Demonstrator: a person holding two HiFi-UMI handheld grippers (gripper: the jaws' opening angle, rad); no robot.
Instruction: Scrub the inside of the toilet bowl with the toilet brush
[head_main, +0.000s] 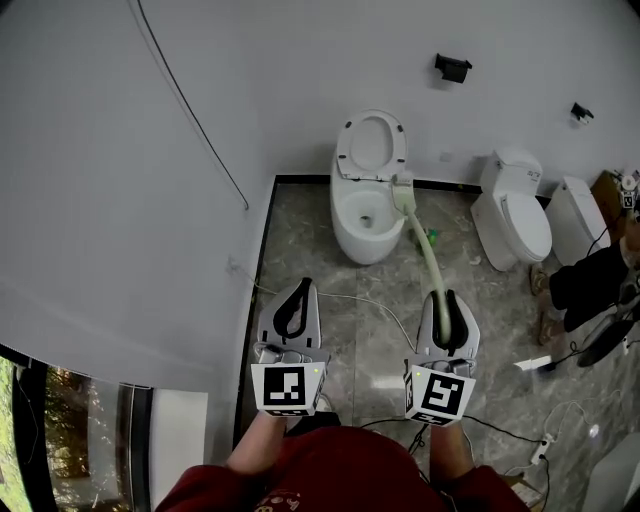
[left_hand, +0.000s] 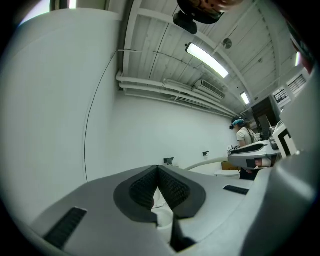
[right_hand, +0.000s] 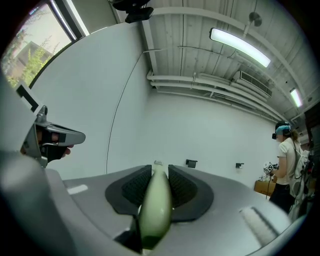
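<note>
A white toilet (head_main: 367, 215) with its seat and lid raised stands against the far wall in the head view. My right gripper (head_main: 445, 308) is shut on the pale green handle of the toilet brush (head_main: 430, 262); the brush's white head (head_main: 403, 192) hovers at the bowl's right rim. In the right gripper view the green handle (right_hand: 156, 205) runs forward between the jaws of the right gripper (right_hand: 159, 181). My left gripper (head_main: 293, 304) is held level to the left, shut with nothing in it; in its own view the left gripper (left_hand: 159, 186) has its pads meeting at the tips.
A second white toilet (head_main: 512, 212) with its lid down stands to the right, another fixture (head_main: 578, 218) beyond it. Cables (head_main: 560, 415) trail over the marble floor at right. A person (right_hand: 289, 165) stands at far right. A grey wall (head_main: 120, 200) runs along the left.
</note>
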